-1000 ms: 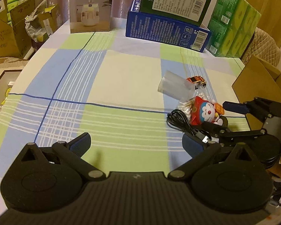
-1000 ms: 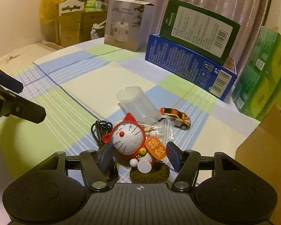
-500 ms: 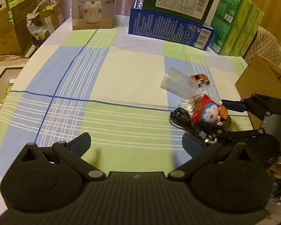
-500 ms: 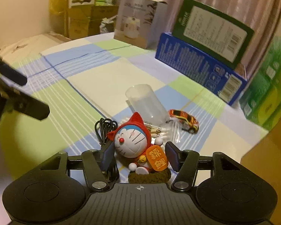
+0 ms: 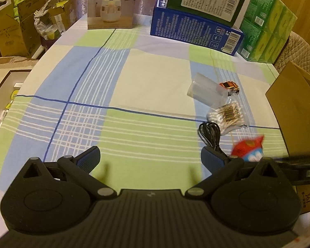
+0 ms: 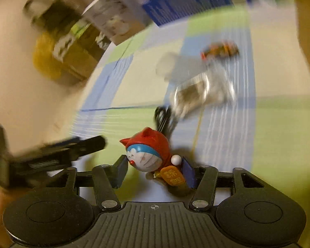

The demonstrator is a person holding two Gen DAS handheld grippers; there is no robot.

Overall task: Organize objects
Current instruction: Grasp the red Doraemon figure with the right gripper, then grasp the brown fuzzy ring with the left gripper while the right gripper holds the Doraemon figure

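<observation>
My right gripper (image 6: 155, 170) is shut on a red-hooded blue cat figurine (image 6: 149, 155), lifted off the cloth and tilted; the right wrist view is blurred by motion. The figurine (image 5: 249, 149) also shows as a red blur at the right of the left wrist view. On the checked tablecloth (image 5: 134, 82) lie a bag of cotton swabs (image 5: 227, 115), a coiled black cable (image 5: 210, 131), a clear plastic cup (image 5: 202, 87) on its side and an orange toy car (image 5: 229, 86). My left gripper (image 5: 149, 158) stands open over bare cloth, holding nothing.
A brown cardboard box (image 5: 295, 111) stands at the table's right edge. At the back are a humidifier box (image 5: 110, 4), a blue box (image 5: 194, 31) with a dark green box (image 5: 206, 0) on it, and green tissue packs (image 5: 266, 26). More cartons (image 5: 8, 33) stand on the floor at left.
My right gripper closed on the figurine, lifted it off the cloth and swung it right while tilting. The swab bag it stood against is now uncovered. My left gripper stayed open.
</observation>
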